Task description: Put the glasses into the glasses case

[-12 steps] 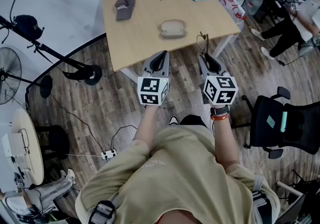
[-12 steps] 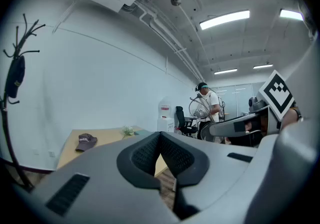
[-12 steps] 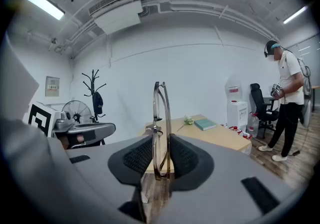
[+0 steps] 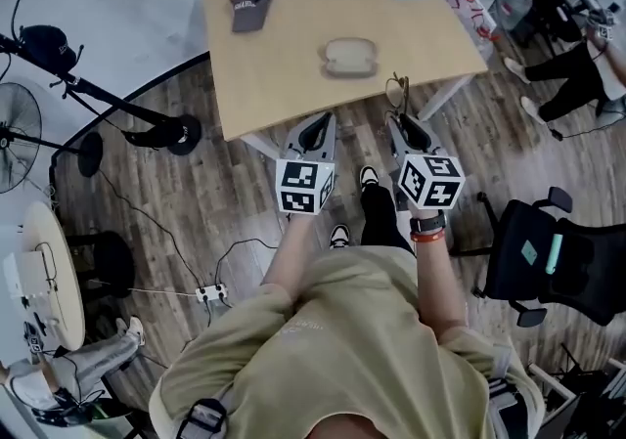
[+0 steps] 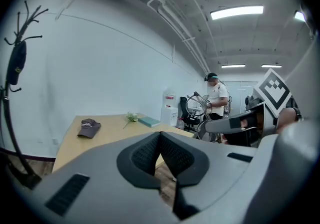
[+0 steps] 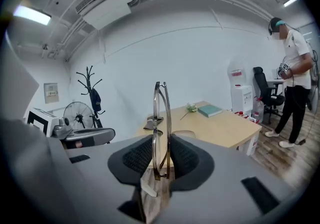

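**Inspector:** Start at the left. What is the condition of the left gripper (image 4: 315, 126)?

**Assessor:** Its jaws are together with nothing between them. It is short of the near edge of the light wooden table (image 4: 274, 75). A dark fabric cap (image 4: 250, 5) lies well ahead of those jaws and to their left, and has no part in the job.

**Inspector:** And the receptacle?

**Assessor:** The beige oval glasses case (image 4: 350, 57) lies on the table, ahead of both pairs of jaws and roughly between their lines of aim. It appears closed, though I cannot confirm the lid from here.

**Inspector:** The right gripper (image 4: 401, 122)?

**Assessor:** Its jaws are clamped on the thin metal-framed glasses (image 4: 396, 90). The frame stands upright and edge-on between the pads and rises well above the jaw tips. The glasses are well apart from the case.

**Inspector:** What do you recommend for the step in hand?

**Assessor:** In my judgement this is the carry to the case.
- The grip looks narrow on a slender frame, so the right gripper should travel steadily with no twisting.
- If the case is shut, the free left jaws should open it and hold it down first.
- The glasses should then be laid flat along the length of the case and released only once they are seated.
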Demonstrator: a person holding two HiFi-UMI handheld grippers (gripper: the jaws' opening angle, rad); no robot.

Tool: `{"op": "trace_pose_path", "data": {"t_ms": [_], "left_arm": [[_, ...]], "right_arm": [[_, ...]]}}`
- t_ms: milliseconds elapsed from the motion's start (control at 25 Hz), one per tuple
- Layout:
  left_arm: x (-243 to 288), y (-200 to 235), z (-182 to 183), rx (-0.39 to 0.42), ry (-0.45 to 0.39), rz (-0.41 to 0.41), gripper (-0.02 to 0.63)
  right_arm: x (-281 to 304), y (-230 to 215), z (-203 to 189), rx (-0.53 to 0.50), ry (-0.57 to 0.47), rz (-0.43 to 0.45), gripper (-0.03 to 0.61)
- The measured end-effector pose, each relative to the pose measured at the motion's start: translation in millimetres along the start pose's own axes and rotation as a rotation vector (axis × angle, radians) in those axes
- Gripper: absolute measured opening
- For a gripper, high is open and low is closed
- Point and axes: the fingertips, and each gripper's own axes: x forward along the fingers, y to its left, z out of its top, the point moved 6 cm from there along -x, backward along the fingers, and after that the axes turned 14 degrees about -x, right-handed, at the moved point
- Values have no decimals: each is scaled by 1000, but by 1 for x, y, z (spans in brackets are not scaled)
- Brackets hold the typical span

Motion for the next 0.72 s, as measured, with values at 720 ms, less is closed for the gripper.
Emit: {"op": "trace_pose_path", "data": {"t_ms": [720], "left_arm": [[239, 76, 72, -60, -2, 144, 21]], "right_arm": [[236, -142, 44, 65, 193, 268, 117]]}}
